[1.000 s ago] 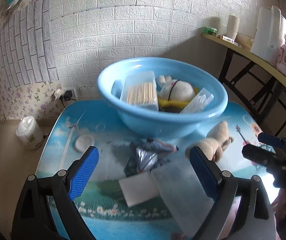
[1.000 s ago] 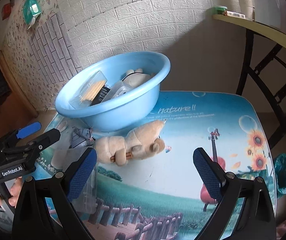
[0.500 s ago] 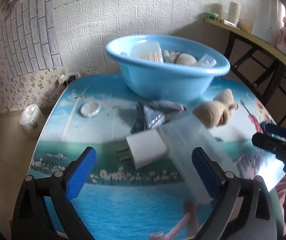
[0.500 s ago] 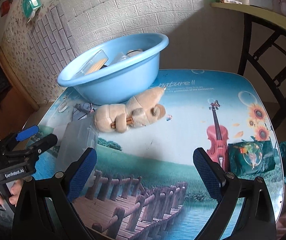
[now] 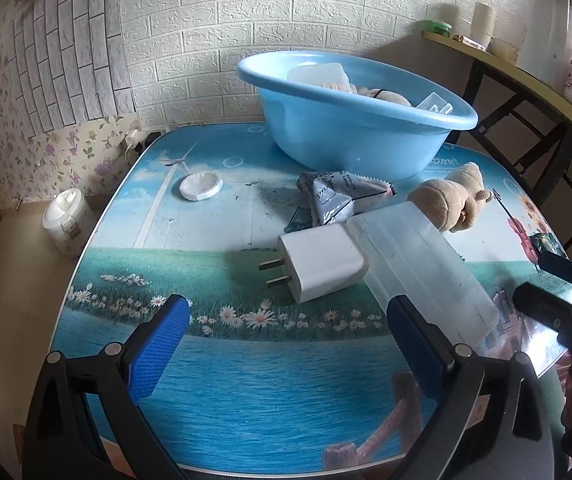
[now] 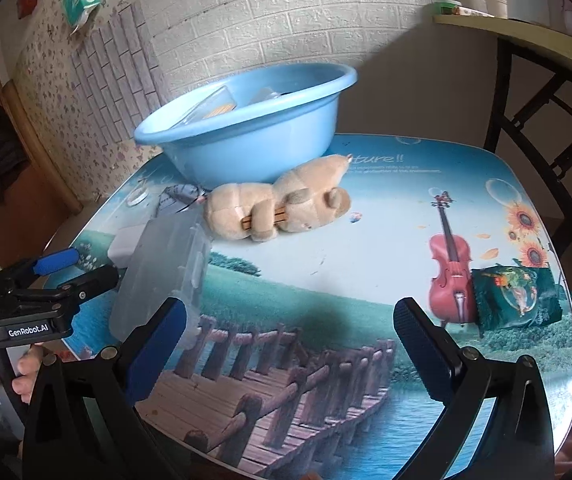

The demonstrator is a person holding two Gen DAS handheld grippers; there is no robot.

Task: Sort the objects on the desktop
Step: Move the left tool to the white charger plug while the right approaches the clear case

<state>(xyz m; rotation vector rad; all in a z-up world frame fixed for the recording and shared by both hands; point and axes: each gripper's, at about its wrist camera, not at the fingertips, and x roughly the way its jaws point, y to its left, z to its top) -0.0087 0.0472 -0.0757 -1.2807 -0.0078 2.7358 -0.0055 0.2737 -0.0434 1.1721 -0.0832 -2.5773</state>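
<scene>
A blue basin [image 5: 358,128] holding several items stands at the table's far side; it also shows in the right wrist view [image 6: 253,128]. In front of it lie a silver snack packet [image 5: 334,200], a white plug charger [image 5: 318,266], a clear plastic box [image 5: 426,268] [image 6: 165,268] and a beige plush toy [image 5: 450,204] [image 6: 281,208]. A white lid [image 5: 201,186] lies to the left. My left gripper [image 5: 286,344] is open and empty, near the table's front edge. My right gripper [image 6: 286,344] is open and empty, over the front right part.
A dark green packet [image 6: 518,296] lies at the table's right edge. A white rice cooker [image 5: 65,220] stands on the floor to the left. A yellow side shelf [image 5: 526,80] with cups and a pink bag is at the right. A brick-pattern wall is behind.
Both grippers have pulled back from the basin toward the table's front edge and dropped lower. The objects on the table have not moved.
</scene>
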